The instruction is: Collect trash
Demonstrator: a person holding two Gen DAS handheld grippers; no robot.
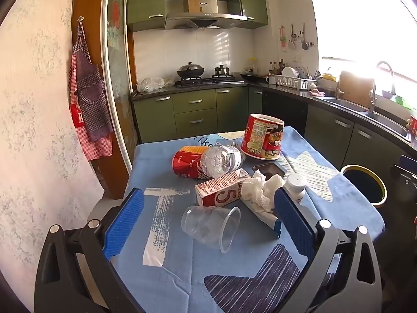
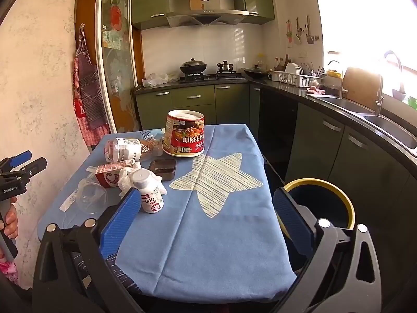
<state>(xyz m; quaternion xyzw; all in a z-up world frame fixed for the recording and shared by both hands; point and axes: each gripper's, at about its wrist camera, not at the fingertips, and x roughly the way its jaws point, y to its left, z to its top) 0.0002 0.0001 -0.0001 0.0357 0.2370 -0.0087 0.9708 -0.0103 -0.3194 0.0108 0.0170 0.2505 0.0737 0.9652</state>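
Trash lies on a table with a blue cloth (image 1: pixel 182 274). In the left wrist view I see a clear plastic cup (image 1: pixel 211 225) on its side, a red-white carton (image 1: pixel 221 190), a crumpled tissue (image 1: pixel 260 191), a clear bottle (image 1: pixel 221 159), a red can (image 1: pixel 186 165), a dark tray (image 1: pixel 268 170), a white pill bottle (image 1: pixel 295 185) and an upside-down noodle bowl (image 1: pixel 262 137). My left gripper (image 1: pixel 208 221) is open and empty, its fingers either side of the cup. My right gripper (image 2: pixel 208 219) is open and empty over bare cloth, with the pill bottle (image 2: pixel 149 191) by its left finger.
A black bin with a yellow rim (image 2: pixel 320 203) stands open at the table's right side; it also shows in the left wrist view (image 1: pixel 365 185). Green kitchen cabinets (image 2: pixel 351 151) and a sink counter run along the right. A wall with aprons (image 1: pixel 88 104) is on the left.
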